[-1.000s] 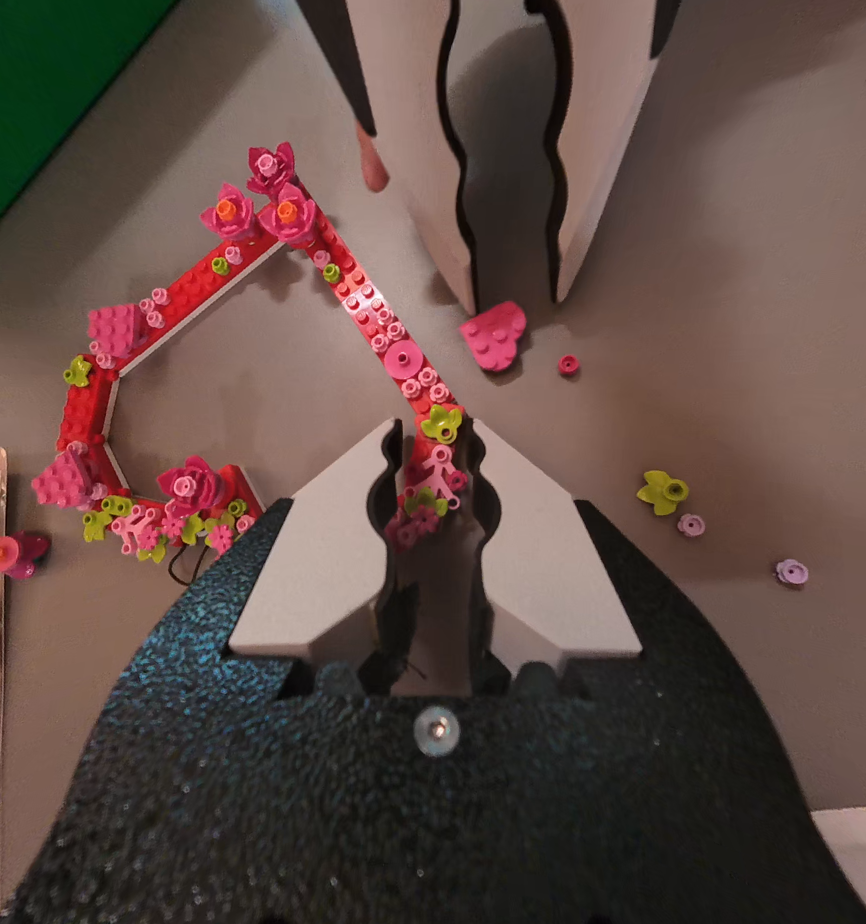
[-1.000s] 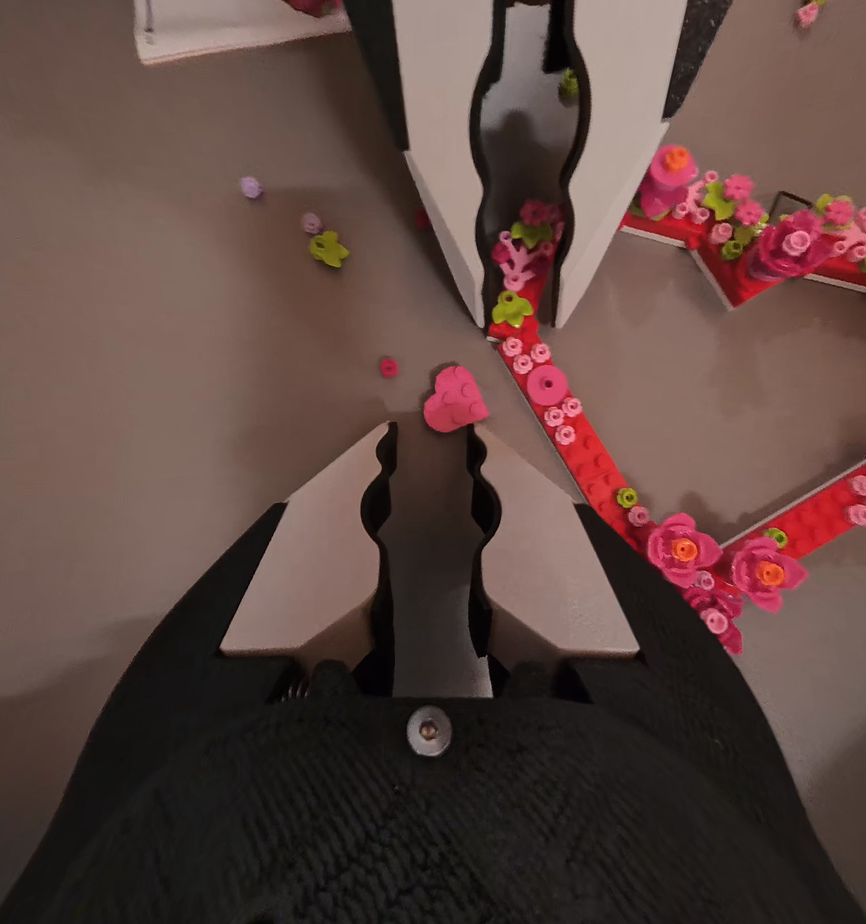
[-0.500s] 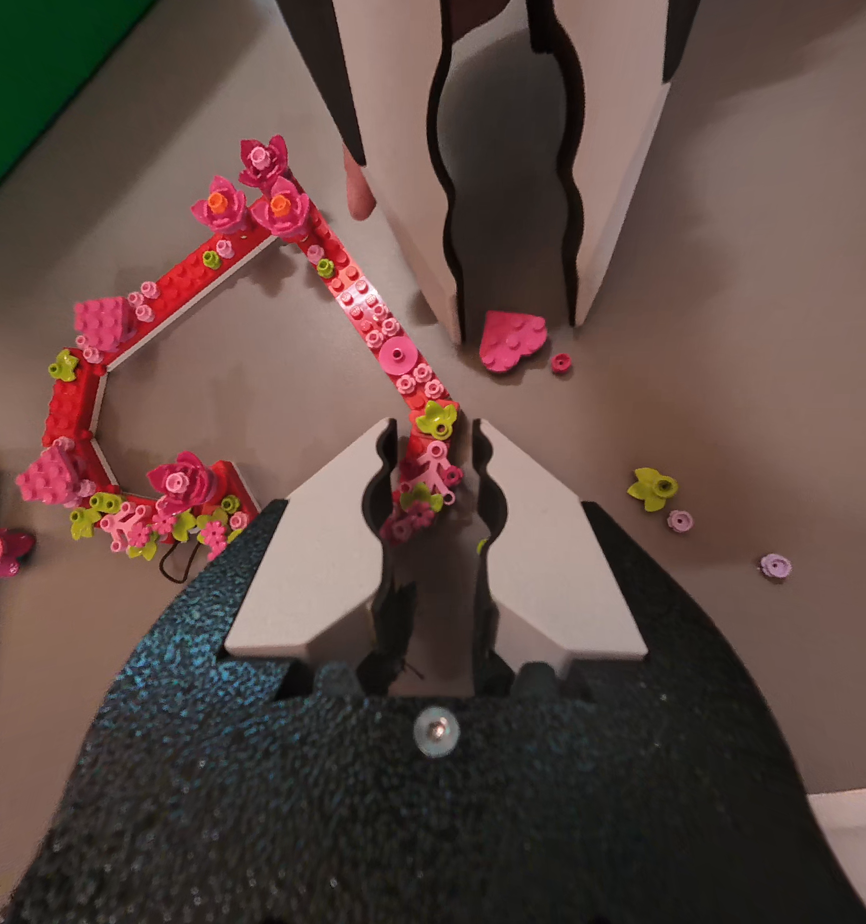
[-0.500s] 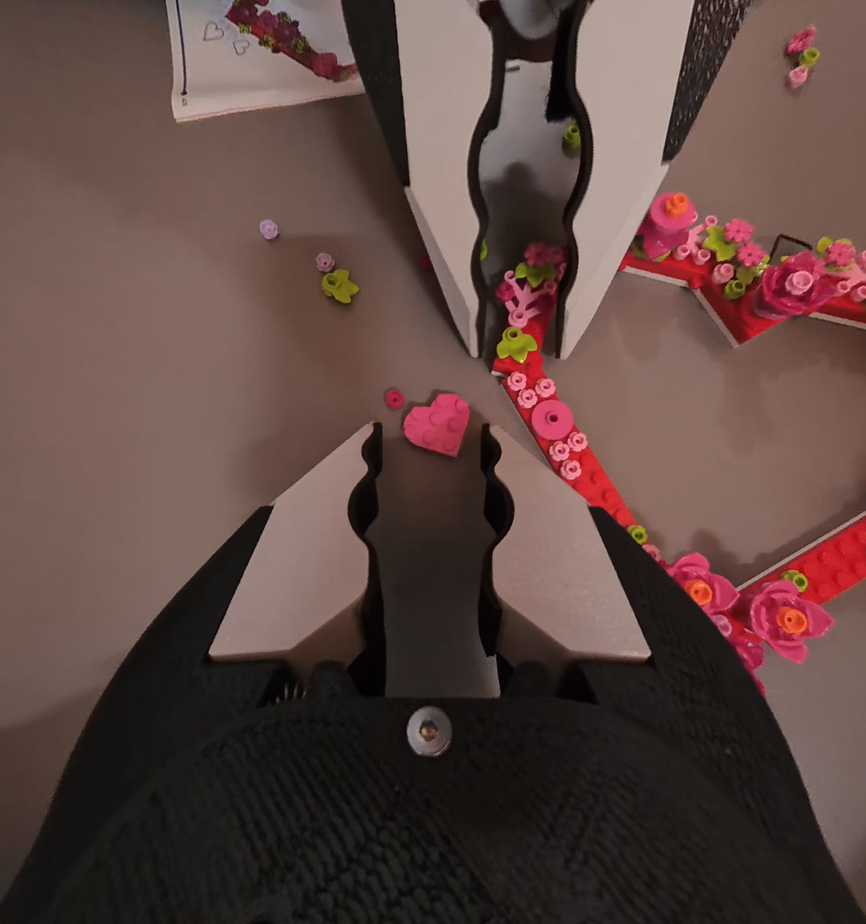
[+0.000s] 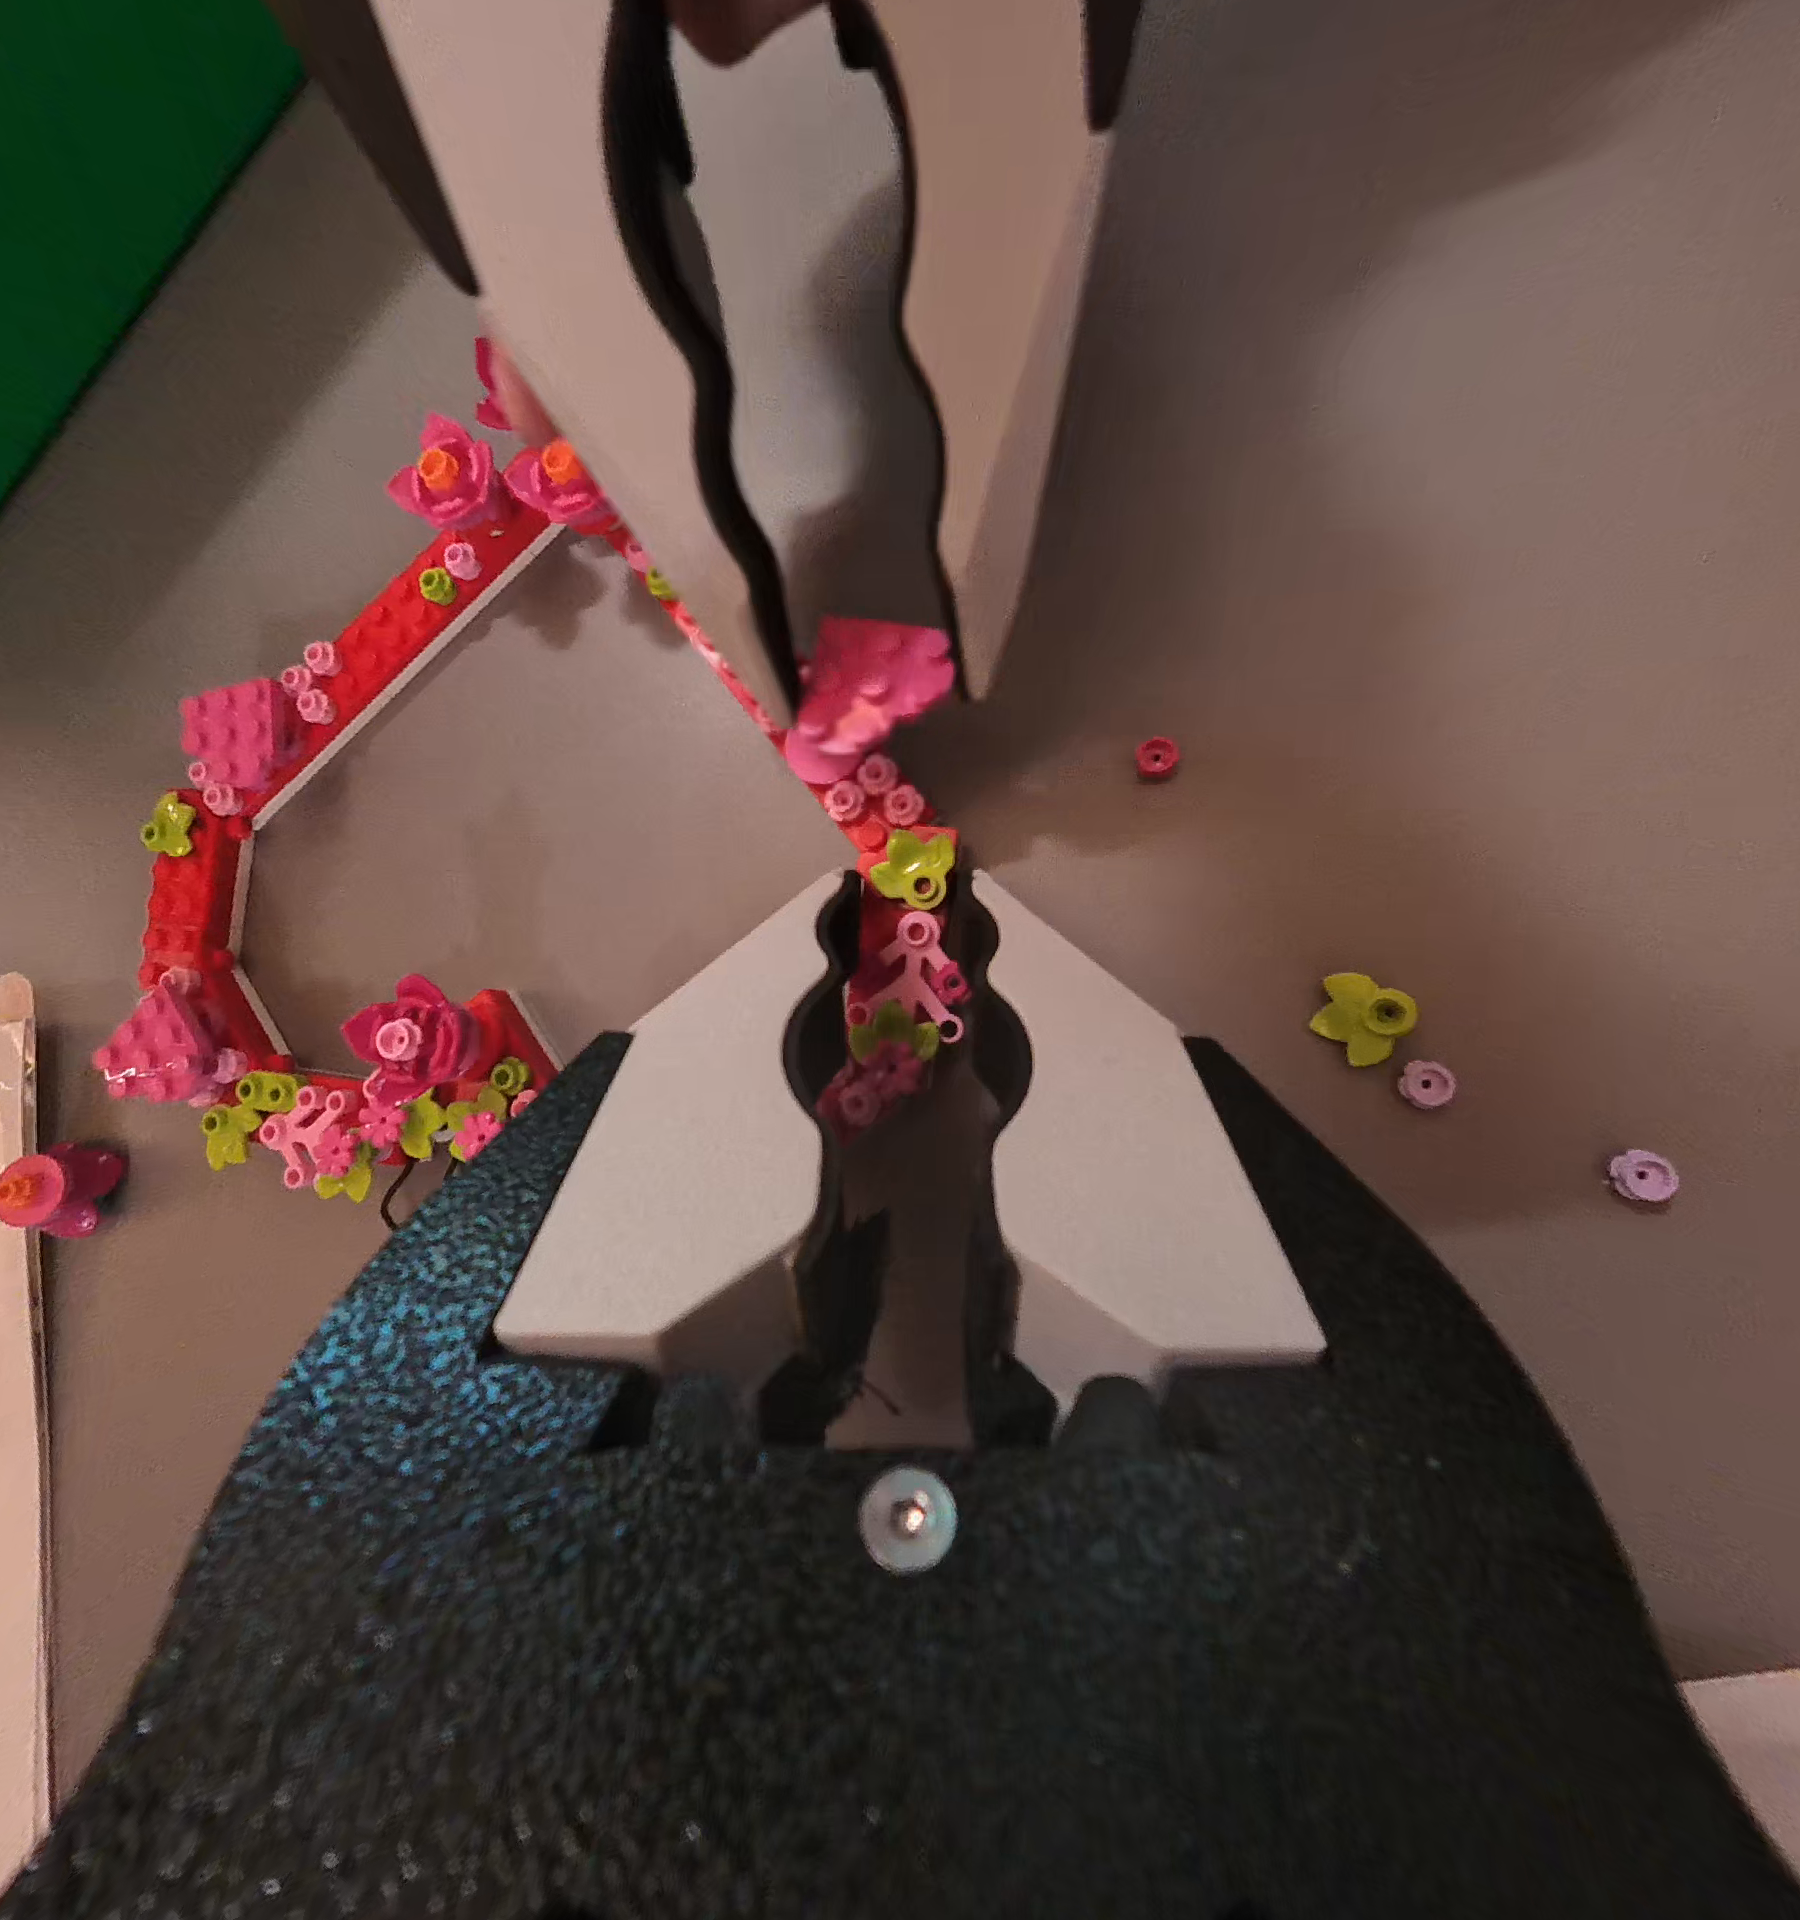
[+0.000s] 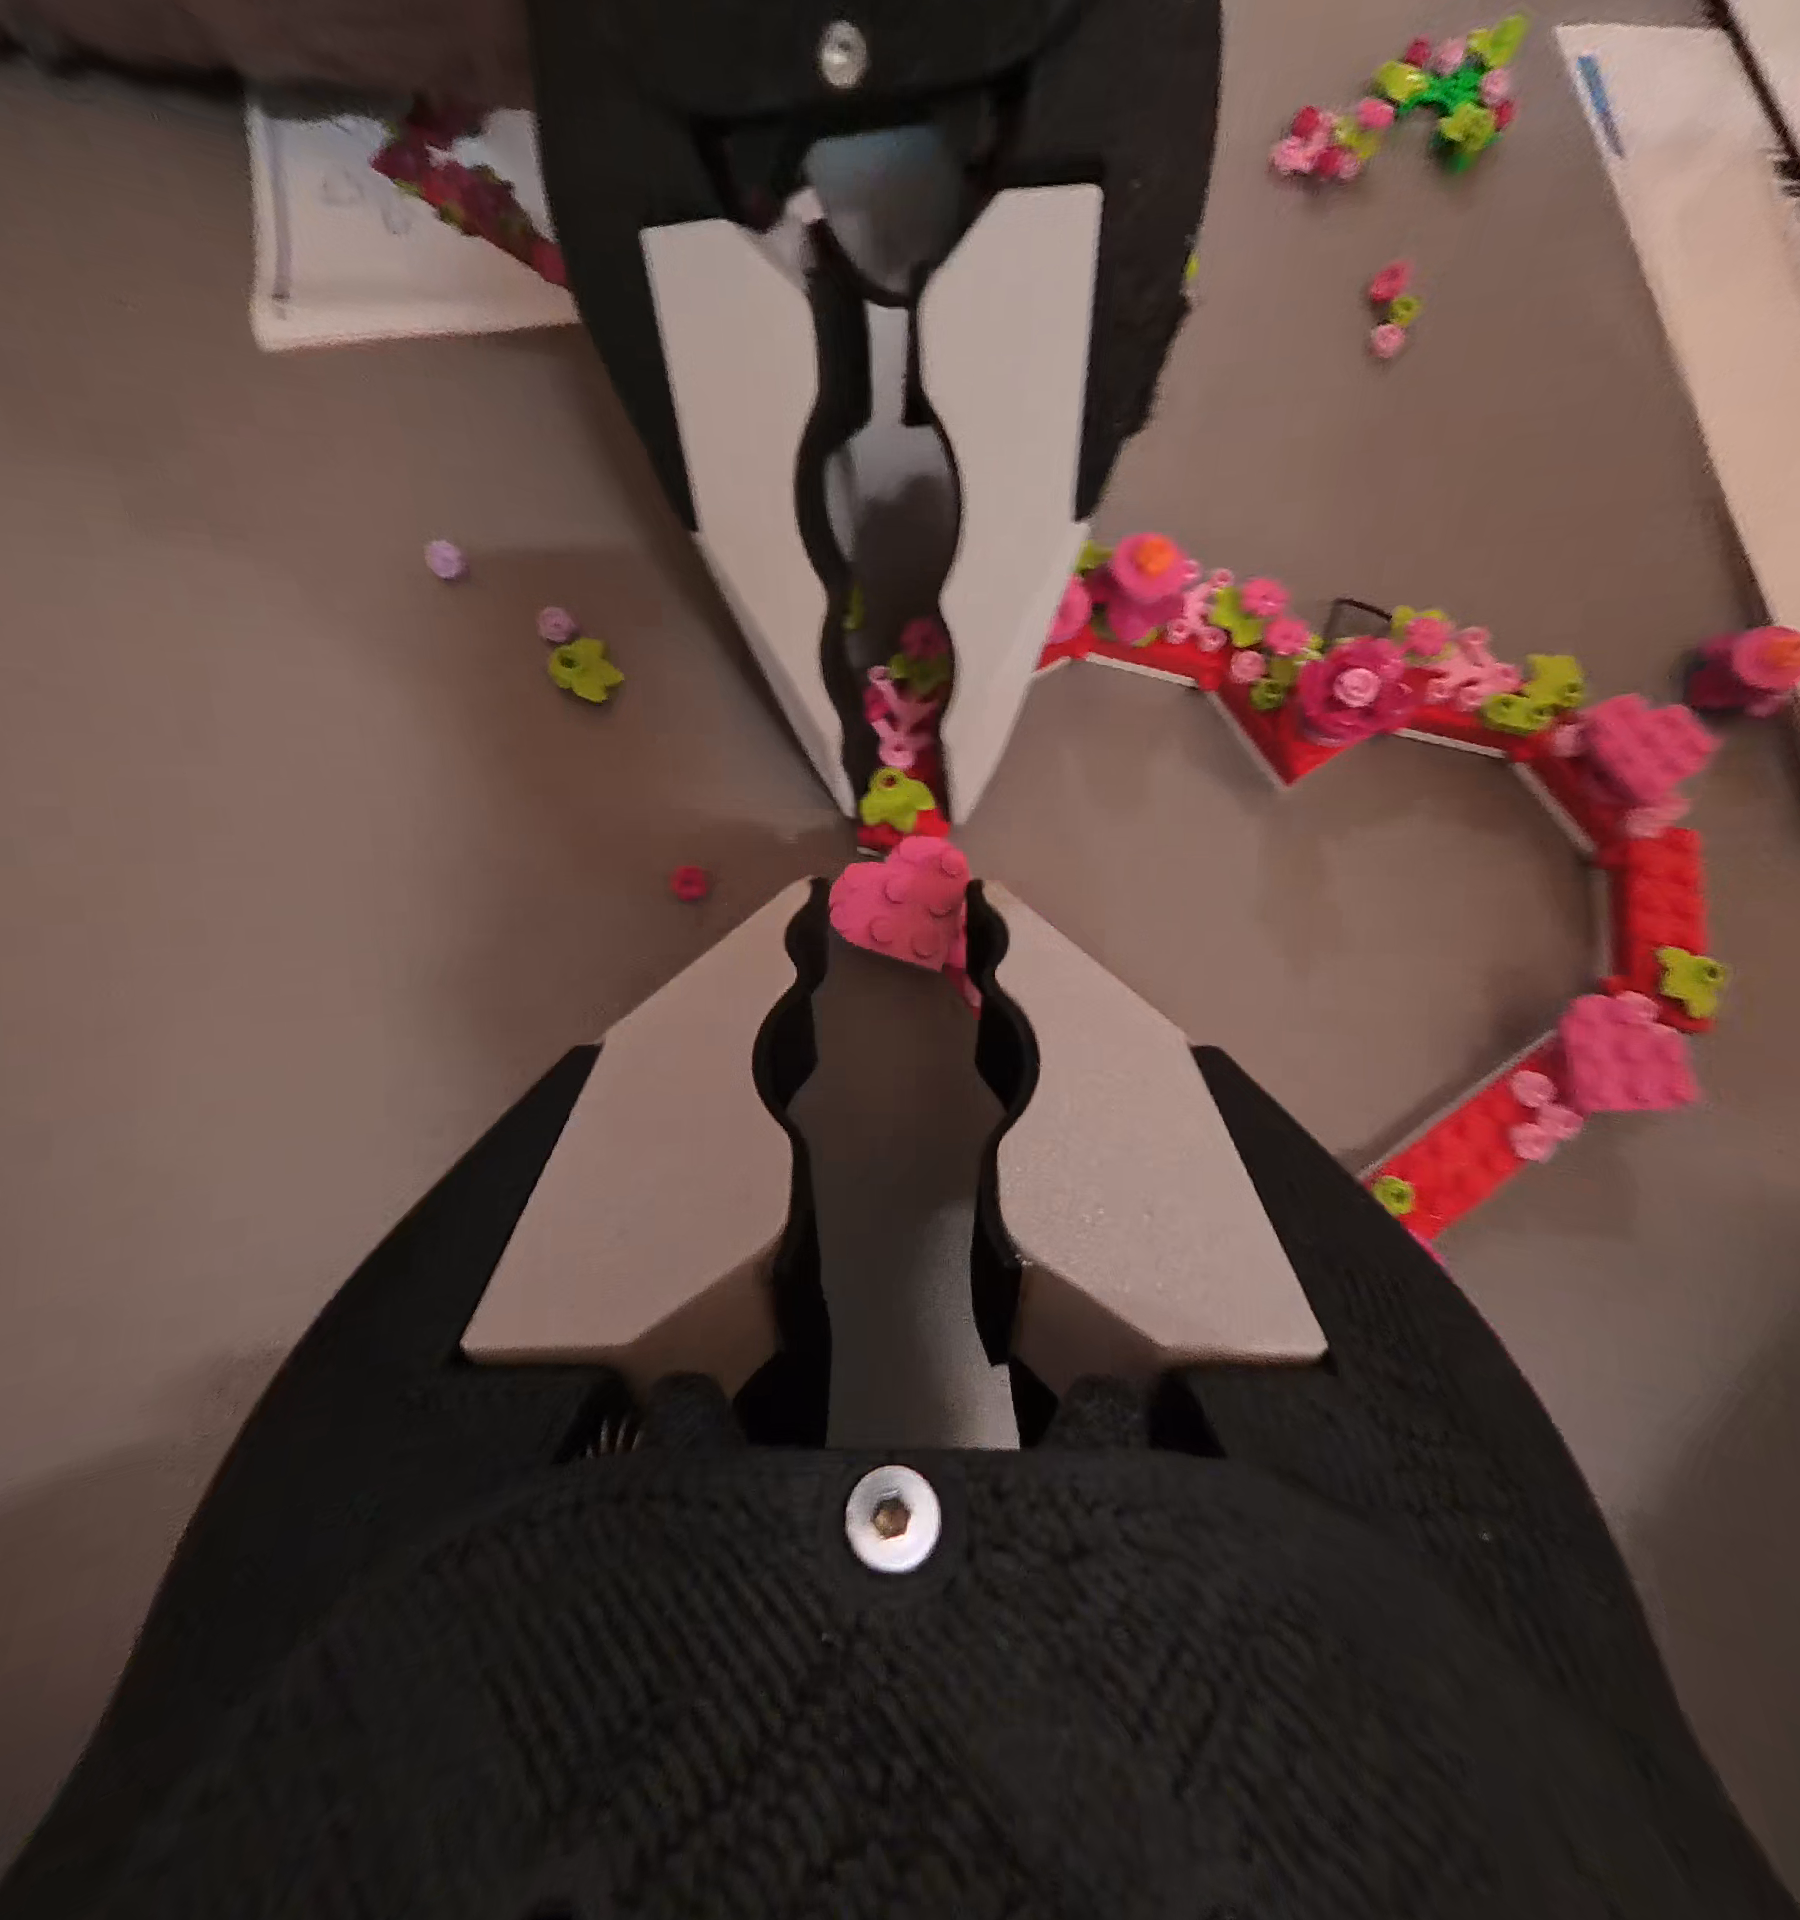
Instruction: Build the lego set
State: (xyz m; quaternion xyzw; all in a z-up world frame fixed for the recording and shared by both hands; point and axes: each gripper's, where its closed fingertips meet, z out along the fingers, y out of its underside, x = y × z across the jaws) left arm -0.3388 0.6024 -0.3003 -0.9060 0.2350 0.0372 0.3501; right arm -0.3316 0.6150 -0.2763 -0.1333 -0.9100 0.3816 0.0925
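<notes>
A red heart-shaped Lego frame (image 5: 397,634) with pink flowers and lime leaves lies on the grey table; it also shows in the right wrist view (image 6: 1654,894). My left gripper (image 5: 906,883) is shut on the frame's lower strip (image 5: 901,977). My right gripper (image 6: 896,904) is shut on a pink heart plate (image 6: 901,909) and holds it over the strip, just beyond the left fingertips. In the left wrist view the heart plate (image 5: 865,691) sits tilted between the right gripper's fingertips, over the strip's round pink stud.
Loose pieces lie on the table: a small red stud (image 5: 1156,756), a lime leaf (image 5: 1358,1016), two lilac studs (image 5: 1642,1176), a magenta flower (image 5: 49,1190). An instruction booklet (image 6: 376,260) and more loose flowers (image 6: 1395,104) lie at the far side. A green surface (image 5: 65,208) borders the table. Only a small space, under 4 cm, lies between the two pairs of fingers.
My right gripper has closed on the pink heart plate, lifted it off the table and carried it onto the red strip. My left gripper keeps hold of the strip.
</notes>
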